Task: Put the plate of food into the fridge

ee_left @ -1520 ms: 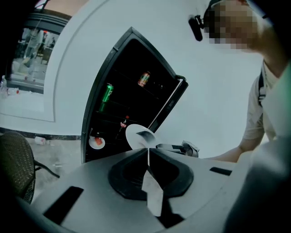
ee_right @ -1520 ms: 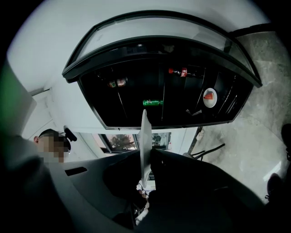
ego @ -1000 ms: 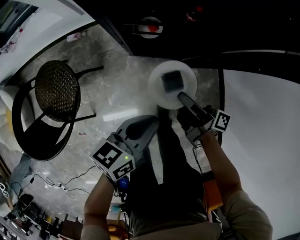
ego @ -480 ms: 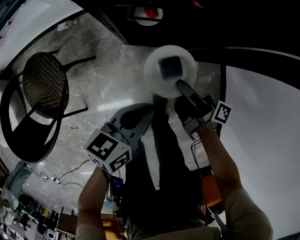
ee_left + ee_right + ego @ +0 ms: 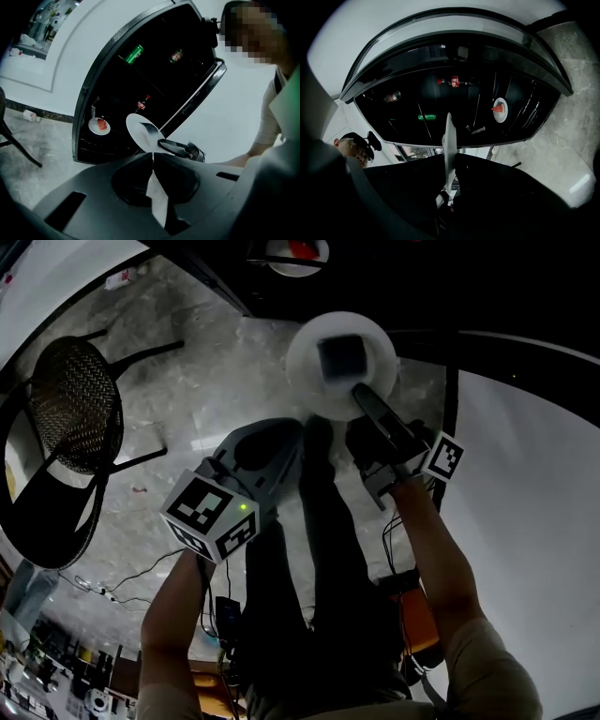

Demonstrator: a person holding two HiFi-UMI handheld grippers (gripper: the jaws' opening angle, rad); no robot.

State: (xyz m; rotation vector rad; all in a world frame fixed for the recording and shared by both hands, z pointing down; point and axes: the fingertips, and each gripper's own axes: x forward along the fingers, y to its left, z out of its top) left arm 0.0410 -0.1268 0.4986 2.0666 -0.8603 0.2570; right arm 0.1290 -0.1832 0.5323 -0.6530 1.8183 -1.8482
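Note:
A white plate (image 5: 323, 381) carrying a dark square piece of food (image 5: 340, 356) hangs in front of the open black fridge (image 5: 117, 93). My right gripper (image 5: 359, 393) is shut on the plate's near rim. The right gripper view shows the plate (image 5: 449, 136) edge-on between the jaws of that gripper (image 5: 450, 161). Just left of and below the plate, my left gripper (image 5: 300, 430) is shut with nothing in it; its tips (image 5: 153, 155) meet. From the left gripper view, the held plate (image 5: 140, 133) and right gripper (image 5: 180, 148) show before the fridge.
Inside the fridge are a plate with red food (image 5: 499, 109), a green can (image 5: 135, 53) and a red-labelled bottle (image 5: 454, 82). The white fridge door (image 5: 525, 502) stands open at the right. A wicker chair (image 5: 66, 418) is on the marble floor to the left. Cables lie near the feet.
The plate and my right gripper have moved forward toward the fridge opening. The left gripper followed alongside. The chair has slid left in the view.

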